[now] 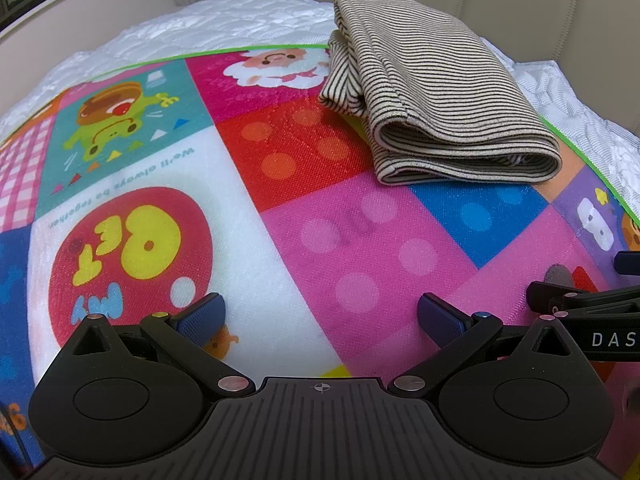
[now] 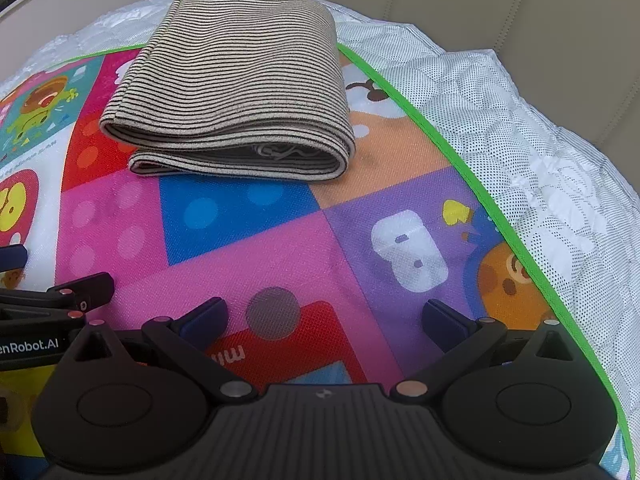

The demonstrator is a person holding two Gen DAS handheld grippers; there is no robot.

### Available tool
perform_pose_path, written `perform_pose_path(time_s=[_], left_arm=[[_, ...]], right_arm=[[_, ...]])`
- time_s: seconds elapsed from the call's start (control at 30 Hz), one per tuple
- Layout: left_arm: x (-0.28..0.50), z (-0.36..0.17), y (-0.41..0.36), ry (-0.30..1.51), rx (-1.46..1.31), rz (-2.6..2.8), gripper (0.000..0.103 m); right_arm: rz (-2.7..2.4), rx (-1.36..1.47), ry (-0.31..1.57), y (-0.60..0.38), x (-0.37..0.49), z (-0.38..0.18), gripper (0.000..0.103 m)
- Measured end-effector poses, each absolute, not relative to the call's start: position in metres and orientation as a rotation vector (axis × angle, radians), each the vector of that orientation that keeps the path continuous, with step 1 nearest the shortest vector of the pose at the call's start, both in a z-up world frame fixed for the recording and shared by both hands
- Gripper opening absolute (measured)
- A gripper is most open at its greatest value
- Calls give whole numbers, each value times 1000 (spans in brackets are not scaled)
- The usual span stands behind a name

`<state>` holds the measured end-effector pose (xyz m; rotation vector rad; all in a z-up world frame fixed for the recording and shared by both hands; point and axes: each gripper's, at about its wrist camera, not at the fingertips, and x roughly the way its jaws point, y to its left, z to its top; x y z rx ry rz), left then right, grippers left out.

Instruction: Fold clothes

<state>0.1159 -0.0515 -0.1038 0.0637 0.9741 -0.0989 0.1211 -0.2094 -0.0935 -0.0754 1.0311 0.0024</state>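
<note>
A beige garment with thin dark stripes (image 1: pixel 432 92) lies folded into a thick stack on the far right of a colourful play mat (image 1: pixel 360 232). It also shows in the right wrist view (image 2: pixel 236 80), at upper left of centre. My left gripper (image 1: pixel 320 320) is open and empty, low over the mat, well short of the garment. My right gripper (image 2: pixel 324 320) is open and empty too, over the mat's pink and purple squares. Each gripper shows at the edge of the other's view.
The mat has a green border (image 2: pixel 472 168) and lies on a white quilted mattress (image 2: pixel 540 152). A beige padded wall (image 2: pixel 480 0) stands behind the bed. The mat's left half shows cartoon prints (image 1: pixel 128 248).
</note>
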Motion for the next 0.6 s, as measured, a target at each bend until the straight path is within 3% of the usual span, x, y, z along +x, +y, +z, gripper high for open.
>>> perform_pose_path(time_s=[0.6], left_arm=[[116, -104, -51, 973, 66, -102, 103]], right_arm=[[2, -75, 1032, -210, 121, -93, 103]])
